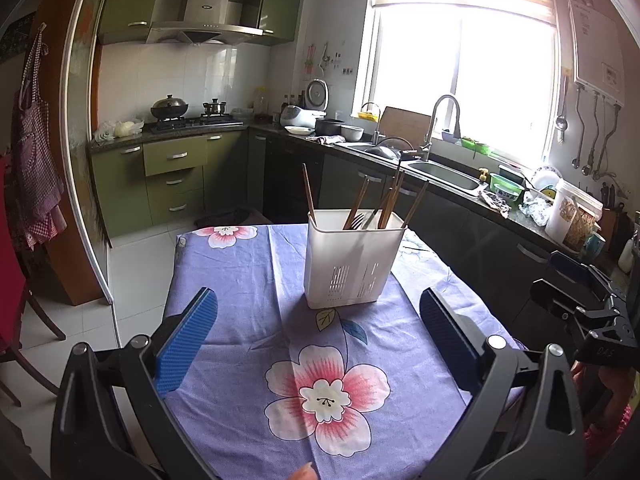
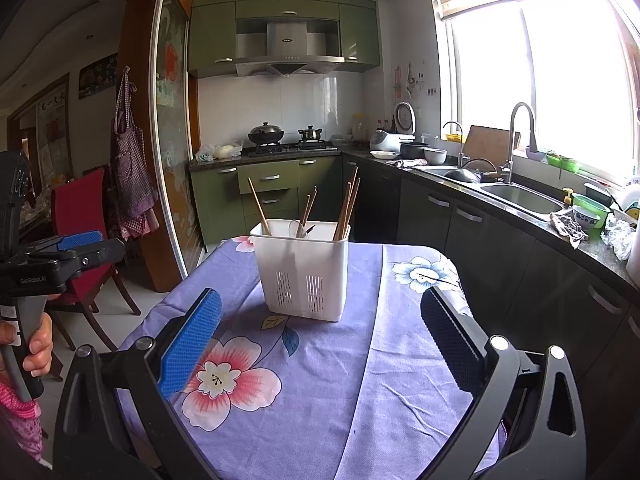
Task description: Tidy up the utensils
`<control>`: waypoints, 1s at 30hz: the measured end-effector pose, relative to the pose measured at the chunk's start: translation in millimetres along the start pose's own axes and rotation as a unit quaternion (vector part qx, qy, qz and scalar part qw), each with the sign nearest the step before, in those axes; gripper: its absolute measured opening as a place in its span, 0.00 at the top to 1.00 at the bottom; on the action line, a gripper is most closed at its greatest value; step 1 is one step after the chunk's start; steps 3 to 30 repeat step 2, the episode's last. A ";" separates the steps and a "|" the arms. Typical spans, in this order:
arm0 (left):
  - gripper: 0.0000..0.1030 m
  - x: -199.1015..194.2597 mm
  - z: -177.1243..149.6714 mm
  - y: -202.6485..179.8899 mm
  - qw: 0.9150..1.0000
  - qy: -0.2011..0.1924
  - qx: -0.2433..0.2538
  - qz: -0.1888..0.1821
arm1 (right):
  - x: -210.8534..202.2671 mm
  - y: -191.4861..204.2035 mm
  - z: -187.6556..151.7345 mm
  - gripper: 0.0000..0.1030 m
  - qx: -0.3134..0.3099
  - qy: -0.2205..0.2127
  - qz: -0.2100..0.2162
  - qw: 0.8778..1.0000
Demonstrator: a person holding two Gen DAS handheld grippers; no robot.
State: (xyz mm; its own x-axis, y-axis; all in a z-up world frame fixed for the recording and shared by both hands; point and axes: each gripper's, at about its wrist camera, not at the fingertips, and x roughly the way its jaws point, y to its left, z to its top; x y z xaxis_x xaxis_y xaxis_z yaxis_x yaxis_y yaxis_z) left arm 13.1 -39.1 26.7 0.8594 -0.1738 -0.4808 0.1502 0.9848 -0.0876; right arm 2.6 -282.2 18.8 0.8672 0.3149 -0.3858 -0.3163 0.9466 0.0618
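A white slotted utensil holder (image 1: pixel 352 258) stands upright on the purple flowered tablecloth (image 1: pixel 248 280). Several wooden chopsticks (image 1: pixel 394 198) and a metal fork (image 1: pixel 360 218) stick out of its top. It also shows in the right wrist view (image 2: pixel 302 270) with chopsticks (image 2: pixel 348 208) and a metal utensil (image 2: pixel 298 228). My left gripper (image 1: pixel 318 304) is open and empty, held above the cloth in front of the holder. My right gripper (image 2: pixel 320 308) is open and empty, also in front of the holder. The right gripper's body shows at the left view's right edge (image 1: pixel 588 300).
A kitchen counter with a sink (image 1: pixel 444 174) and dishes runs along the right of the table. A stove with a wok (image 1: pixel 170 110) is at the back. A red chair (image 2: pixel 86 216) stands left of the table. The table's far edge is just behind the holder.
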 end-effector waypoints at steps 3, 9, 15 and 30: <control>0.07 6.9 -1.9 2.0 1.000 0.011 -0.003 -0.001 | 1.0 0.7 -0.9 0.04 0.001 0.002 0.000 1.000; 0.07 6.9 -1.9 2.0 1.000 0.011 -0.003 -0.001 | 1.0 0.7 -0.9 0.04 0.001 0.002 0.000 1.000; 0.07 6.9 -1.9 2.0 1.000 0.011 -0.003 -0.001 | 1.0 0.7 -0.9 0.04 0.001 0.002 0.000 1.000; 0.07 6.9 -1.9 2.0 1.000 0.011 -0.003 -0.001 | 1.0 0.7 -0.9 0.04 0.001 0.002 0.000 1.000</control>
